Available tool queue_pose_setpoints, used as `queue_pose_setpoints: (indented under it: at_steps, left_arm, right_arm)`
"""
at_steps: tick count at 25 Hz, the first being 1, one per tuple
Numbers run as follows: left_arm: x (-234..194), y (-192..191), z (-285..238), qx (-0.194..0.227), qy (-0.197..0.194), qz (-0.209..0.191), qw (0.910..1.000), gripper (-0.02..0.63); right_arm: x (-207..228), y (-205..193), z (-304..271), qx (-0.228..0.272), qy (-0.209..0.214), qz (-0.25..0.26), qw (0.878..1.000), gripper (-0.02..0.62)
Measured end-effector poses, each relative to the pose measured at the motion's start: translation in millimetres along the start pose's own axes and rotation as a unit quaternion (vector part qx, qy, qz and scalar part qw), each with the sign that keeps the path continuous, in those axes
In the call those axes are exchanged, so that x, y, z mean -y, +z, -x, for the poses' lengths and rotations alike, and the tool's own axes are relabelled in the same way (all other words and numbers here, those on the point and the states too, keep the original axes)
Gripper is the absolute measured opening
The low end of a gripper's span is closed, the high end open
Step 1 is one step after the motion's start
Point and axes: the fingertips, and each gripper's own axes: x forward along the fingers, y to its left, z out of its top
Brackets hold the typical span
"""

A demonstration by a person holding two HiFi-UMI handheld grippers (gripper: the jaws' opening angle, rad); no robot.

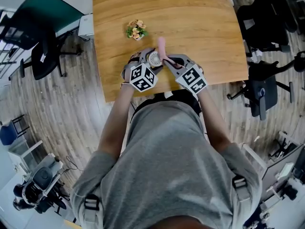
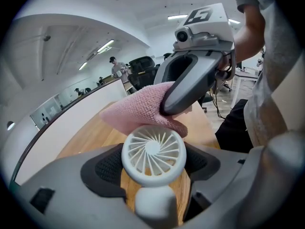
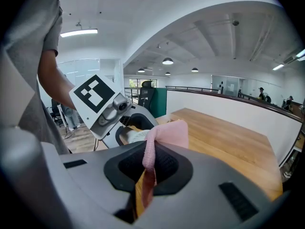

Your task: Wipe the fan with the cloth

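Observation:
A small white hand fan (image 2: 153,155) with a round grille is clamped between the jaws of my left gripper (image 2: 153,168), its handle pointing toward the camera. In the head view the fan (image 1: 154,59) sits above the table's near edge between both grippers. My right gripper (image 3: 148,168) is shut on a pink knitted cloth (image 3: 167,135). The cloth (image 2: 143,109) drapes over the top rim of the fan, pressed there by the right gripper (image 2: 193,87). From above, the cloth (image 1: 161,47) sticks up past the left gripper (image 1: 148,65) and the right gripper (image 1: 172,63).
A wooden table (image 1: 190,18) carries a small pot of flowers (image 1: 136,30) beyond the grippers. Black office chairs (image 1: 40,56) stand left and right (image 1: 262,87) of the table on the wood floor. A person stands far off by a railing (image 2: 116,67).

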Motion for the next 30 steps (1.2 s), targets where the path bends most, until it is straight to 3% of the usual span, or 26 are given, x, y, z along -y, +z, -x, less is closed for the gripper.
queue_pose_setpoints:
  at_steps: [12,30]
  left_arm:
    - [17,18,5,0.000,-0.008,-0.039,0.9992,0.385]
    - [19,18,9,0.001,-0.001,-0.041,0.9992,0.385]
  right_arm:
    - [-28,16,-9,-0.020,0.024,0.051,0.998,0.020]
    - [-44,9,-2,-0.020,0.035,0.033,0.999,0.020]
